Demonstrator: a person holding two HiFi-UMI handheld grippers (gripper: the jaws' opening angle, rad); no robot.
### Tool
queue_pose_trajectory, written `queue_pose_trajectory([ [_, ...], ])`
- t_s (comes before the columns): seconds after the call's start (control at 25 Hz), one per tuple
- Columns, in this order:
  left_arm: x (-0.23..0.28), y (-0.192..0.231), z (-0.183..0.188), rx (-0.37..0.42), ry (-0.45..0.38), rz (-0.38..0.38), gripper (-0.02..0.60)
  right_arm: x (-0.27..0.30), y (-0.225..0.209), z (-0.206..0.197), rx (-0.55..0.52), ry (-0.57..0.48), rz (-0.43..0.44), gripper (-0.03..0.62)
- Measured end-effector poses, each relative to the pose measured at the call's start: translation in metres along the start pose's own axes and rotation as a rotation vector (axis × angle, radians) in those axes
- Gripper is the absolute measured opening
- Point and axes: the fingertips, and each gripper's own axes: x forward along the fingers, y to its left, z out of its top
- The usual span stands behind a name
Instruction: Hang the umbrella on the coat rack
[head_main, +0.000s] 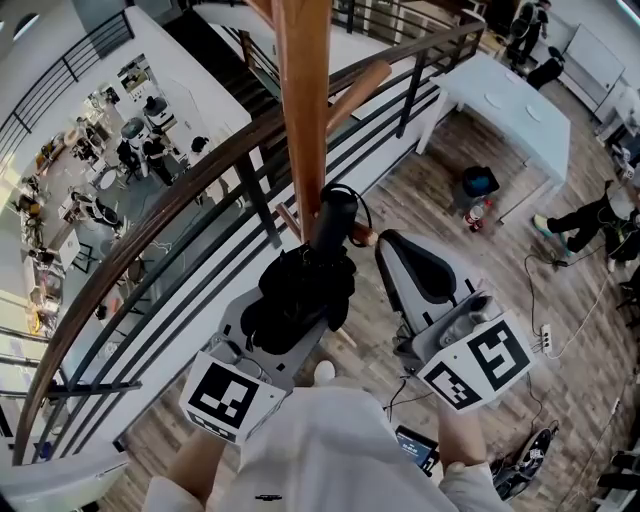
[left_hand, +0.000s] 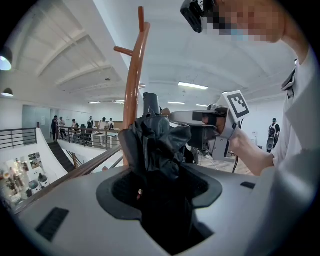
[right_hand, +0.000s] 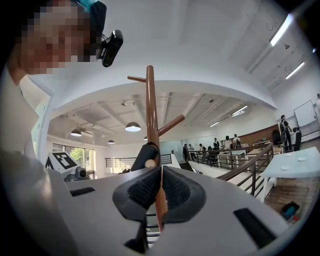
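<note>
Two grippers in use. The left gripper (left_hand: 161, 197) is clamped on the folded black umbrella (head_main: 300, 295), handle (head_main: 337, 212) upward, just beside the coat rack (head_main: 303, 110) pole and below a slanted peg (head_main: 357, 88). The right gripper (right_hand: 161, 189) has its jaws pressed together near the handle; whether they pinch anything is unclear.
</note>
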Motion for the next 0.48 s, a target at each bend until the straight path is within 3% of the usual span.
queue_pose_trajectory([
  [0.48, -0.010, 0.004, -0.020, -0.021, 0.035, 0.012, 0.244, 0.002, 0.008, -0.008, 0.022, -0.003, -0.005, 0.038],
])
